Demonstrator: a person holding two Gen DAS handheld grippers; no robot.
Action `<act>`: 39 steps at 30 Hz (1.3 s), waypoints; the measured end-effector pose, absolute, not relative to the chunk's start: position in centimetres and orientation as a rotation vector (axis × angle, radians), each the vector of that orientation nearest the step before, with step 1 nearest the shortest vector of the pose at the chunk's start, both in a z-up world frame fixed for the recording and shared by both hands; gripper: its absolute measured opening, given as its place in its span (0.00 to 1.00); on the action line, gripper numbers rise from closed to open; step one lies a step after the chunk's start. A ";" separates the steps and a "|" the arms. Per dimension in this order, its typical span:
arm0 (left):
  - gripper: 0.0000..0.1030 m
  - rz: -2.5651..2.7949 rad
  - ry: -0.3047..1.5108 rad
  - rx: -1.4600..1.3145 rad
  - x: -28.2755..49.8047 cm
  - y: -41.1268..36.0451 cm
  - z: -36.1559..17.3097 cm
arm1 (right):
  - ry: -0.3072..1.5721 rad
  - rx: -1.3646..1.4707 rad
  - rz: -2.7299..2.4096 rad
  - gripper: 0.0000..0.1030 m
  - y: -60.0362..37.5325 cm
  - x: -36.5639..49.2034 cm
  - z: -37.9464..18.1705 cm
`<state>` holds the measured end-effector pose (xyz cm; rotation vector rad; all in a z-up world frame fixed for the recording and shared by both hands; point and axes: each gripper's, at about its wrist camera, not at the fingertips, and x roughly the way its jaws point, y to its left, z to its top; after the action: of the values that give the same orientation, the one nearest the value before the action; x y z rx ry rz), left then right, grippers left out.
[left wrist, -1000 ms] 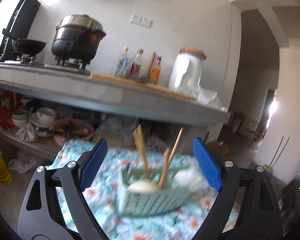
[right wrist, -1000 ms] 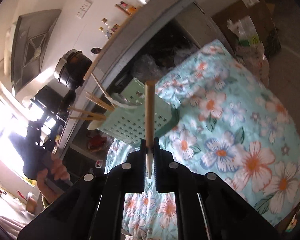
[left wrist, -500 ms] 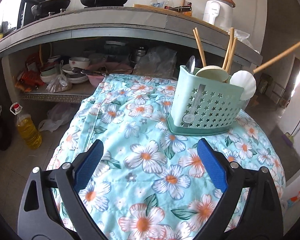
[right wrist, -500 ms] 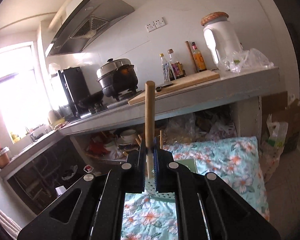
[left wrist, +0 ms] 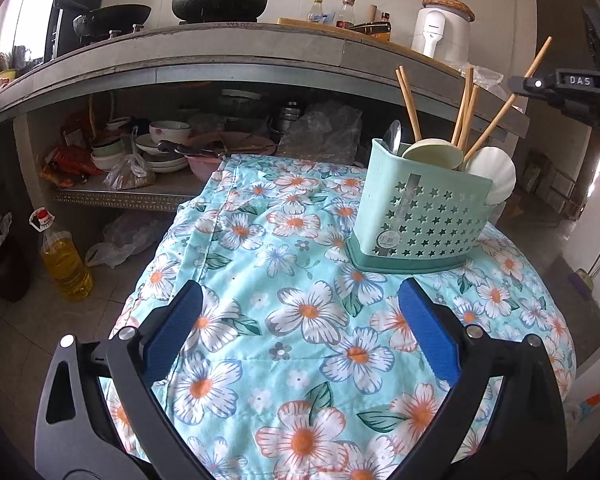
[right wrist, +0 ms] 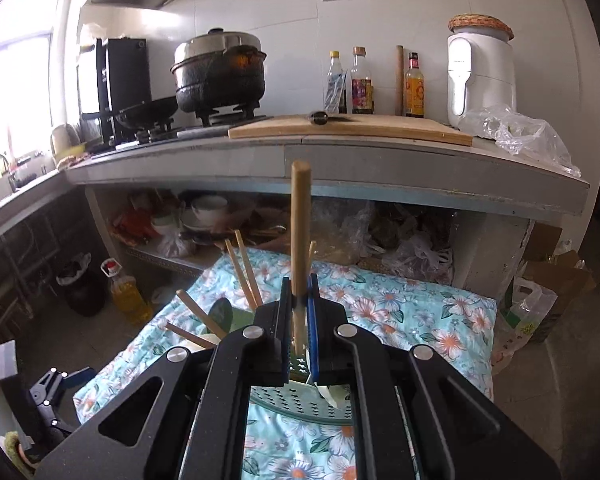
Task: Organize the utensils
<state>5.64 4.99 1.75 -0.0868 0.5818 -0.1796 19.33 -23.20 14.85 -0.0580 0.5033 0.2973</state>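
Note:
A mint-green star-perforated utensil holder (left wrist: 420, 216) stands on the floral tablecloth (left wrist: 300, 320). It holds wooden chopsticks (left wrist: 408, 104), a metal spoon, a pale bowl and a white ladle head (left wrist: 494, 176). My left gripper (left wrist: 300, 300) hovers low over the cloth in front of the holder, jaws opening, nothing between them. My right gripper (right wrist: 300, 292) is shut on a wooden handle (right wrist: 300, 220) that sticks up past its fingers. It sits just above the holder (right wrist: 300, 404). In the left wrist view that handle (left wrist: 500, 112) slants out of the holder up to the right gripper (left wrist: 540, 82).
Behind the table runs a grey counter (right wrist: 340, 160) with a black pot (right wrist: 220, 76), a wok, bottles, a cutting board (right wrist: 352, 126) and a white appliance (right wrist: 480, 76). The shelf beneath holds bowls and bags. An oil bottle (left wrist: 64, 260) stands on the floor at left.
The left gripper dropped and tilted down from facing the counter to facing the cloth, jaws a little wider. The right gripper rolled upright and rose, still clamping the handle.

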 end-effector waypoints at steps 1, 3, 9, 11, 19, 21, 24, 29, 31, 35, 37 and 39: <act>0.92 -0.181 0.584 -0.087 5.7 4.9 1.7 | 0.531 -0.064 0.297 0.07 -23.0 19.9 14.3; 0.92 -0.177 0.590 -0.087 5.7 4.7 1.7 | 0.560 -0.061 0.294 0.08 -23.0 20.5 13.5; 0.92 -0.184 0.593 -0.095 5.7 4.3 1.6 | 0.478 0.019 0.289 0.35 -25.4 18.6 14.7; 0.92 -0.180 0.594 -0.091 5.9 4.1 1.6 | 0.441 0.043 0.279 0.39 -26.4 17.7 15.4; 0.92 -0.160 0.572 -0.090 6.0 3.4 2.5 | 0.309 0.208 0.233 0.55 -31.4 10.5 15.9; 0.92 -0.137 0.565 -0.082 6.0 3.2 2.8 | 0.315 0.225 0.206 0.62 -31.8 8.8 14.6; 0.92 -0.111 0.564 -0.079 6.0 3.1 3.3 | 0.370 0.219 0.140 0.76 -31.6 7.0 11.4; 0.92 0.011 0.571 -0.026 5.9 2.4 3.5 | 0.551 0.171 0.025 0.82 -29.4 6.1 4.6; 0.92 0.045 0.576 0.012 6.0 1.9 3.4 | 0.607 0.150 -0.007 0.82 -28.4 6.2 2.7; 0.92 0.024 0.579 0.013 5.8 1.4 3.6 | 0.656 0.088 -0.063 0.85 -26.7 6.8 1.2; 0.92 -0.012 0.570 -0.019 5.5 1.4 3.8 | 0.646 0.053 -0.084 0.87 -26.0 7.1 1.4; 0.92 0.002 0.570 -0.044 5.6 1.4 3.9 | 0.634 0.030 -0.105 0.89 -25.4 7.2 1.7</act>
<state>5.57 1.43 3.92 -0.0436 0.5703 0.0018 7.19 -25.43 1.68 0.0296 0.6339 -0.1053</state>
